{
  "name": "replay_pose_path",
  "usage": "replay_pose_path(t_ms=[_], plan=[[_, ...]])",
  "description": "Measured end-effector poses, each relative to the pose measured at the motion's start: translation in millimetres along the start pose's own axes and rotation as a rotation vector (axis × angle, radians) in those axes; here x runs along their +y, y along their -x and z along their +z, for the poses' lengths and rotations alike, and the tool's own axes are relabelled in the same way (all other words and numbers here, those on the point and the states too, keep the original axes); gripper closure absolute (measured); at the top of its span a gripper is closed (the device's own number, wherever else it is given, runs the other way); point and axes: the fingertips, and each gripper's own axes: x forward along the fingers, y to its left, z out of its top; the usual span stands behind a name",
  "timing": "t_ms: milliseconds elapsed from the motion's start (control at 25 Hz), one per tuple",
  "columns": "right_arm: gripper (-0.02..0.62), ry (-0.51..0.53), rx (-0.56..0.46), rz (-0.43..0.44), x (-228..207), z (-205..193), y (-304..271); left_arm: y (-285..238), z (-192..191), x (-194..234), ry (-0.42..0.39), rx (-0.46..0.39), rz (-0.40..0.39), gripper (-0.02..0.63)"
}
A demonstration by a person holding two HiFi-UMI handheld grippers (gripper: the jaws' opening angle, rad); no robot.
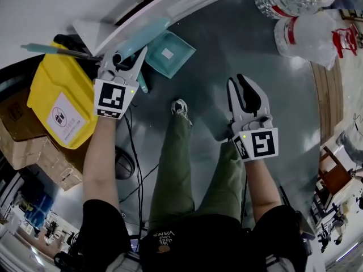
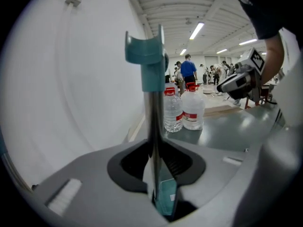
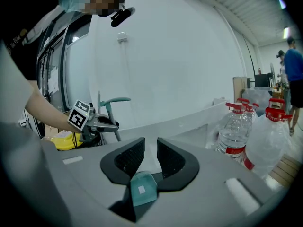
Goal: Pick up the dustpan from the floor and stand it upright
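The teal dustpan (image 1: 169, 52) rests on the grey floor by the white wall, its pan with a white label showing. Its dark pole (image 2: 152, 126) rises upright to a teal handle top (image 2: 147, 56). My left gripper (image 1: 127, 58) is shut on that pole, which runs between the jaws in the left gripper view (image 2: 156, 162); the pan (image 2: 165, 195) shows below them. My right gripper (image 1: 245, 92) hovers to the right, apart from the dustpan, open and holding nothing (image 3: 150, 157). The pan (image 3: 142, 188) shows past its jaws, and the left gripper (image 3: 102, 123) is on the pole further back.
A yellow bin (image 1: 59, 103) and cardboard boxes (image 1: 28, 146) stand at the left. Large water bottles (image 1: 306, 16) sit at the upper right. The person's shoe (image 1: 180, 107) and leg are between the grippers. Cables (image 1: 136, 174) trail on the floor.
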Motion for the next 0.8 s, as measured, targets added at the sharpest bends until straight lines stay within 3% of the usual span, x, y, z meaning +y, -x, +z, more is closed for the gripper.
replay_pose_path(t_ms=[320,800], plan=[[0.514,0.005,0.005,0.012,-4,4,17,-14,0,-15,-0.067,0.056,0.037,0.465],[0.514,0.034,-0.004,0.04,-22,36,66,-7,14,-18,0.092,0.112,0.126,0.45]])
